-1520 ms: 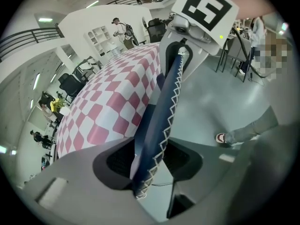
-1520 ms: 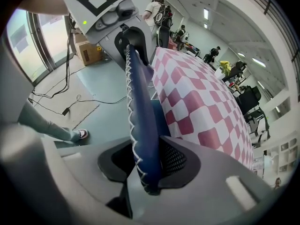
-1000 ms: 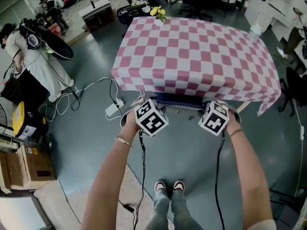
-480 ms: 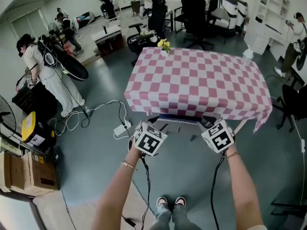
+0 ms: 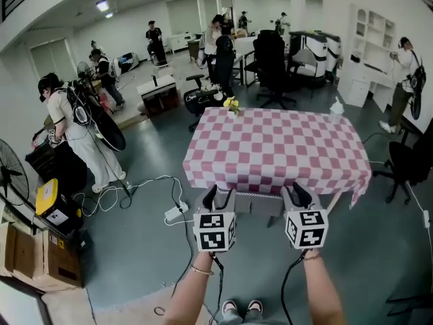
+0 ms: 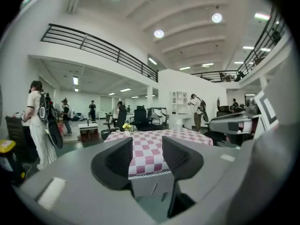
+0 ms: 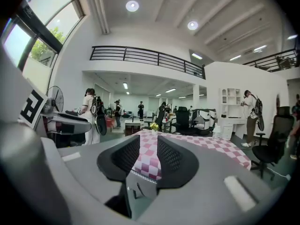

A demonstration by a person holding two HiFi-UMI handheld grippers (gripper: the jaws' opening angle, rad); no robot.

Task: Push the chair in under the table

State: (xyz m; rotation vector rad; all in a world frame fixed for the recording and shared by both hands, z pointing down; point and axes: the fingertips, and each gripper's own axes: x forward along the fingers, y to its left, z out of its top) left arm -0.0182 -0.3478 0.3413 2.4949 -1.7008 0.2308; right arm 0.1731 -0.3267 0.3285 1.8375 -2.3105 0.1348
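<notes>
The table, under a pink and white checked cloth, stands in the middle of the head view. The grey chair sits tucked beneath its near edge, with only the back showing. My left gripper and right gripper hover side by side just short of that chair back, both open and holding nothing. Between the left gripper's jaws I see the cloth and, lower down, the grey chair back. The right gripper frames the same cloth and chair back.
Yellow flowers stand on the table's far edge. A power strip with cables lies on the floor to the left. A person with a backpack stands at the left, and a black office chair at the right. Cardboard boxes sit near left.
Both grippers have drawn back from the chair back at the table's edge. The view has lifted and pulled away from the table, which now looks smaller and farther off.
</notes>
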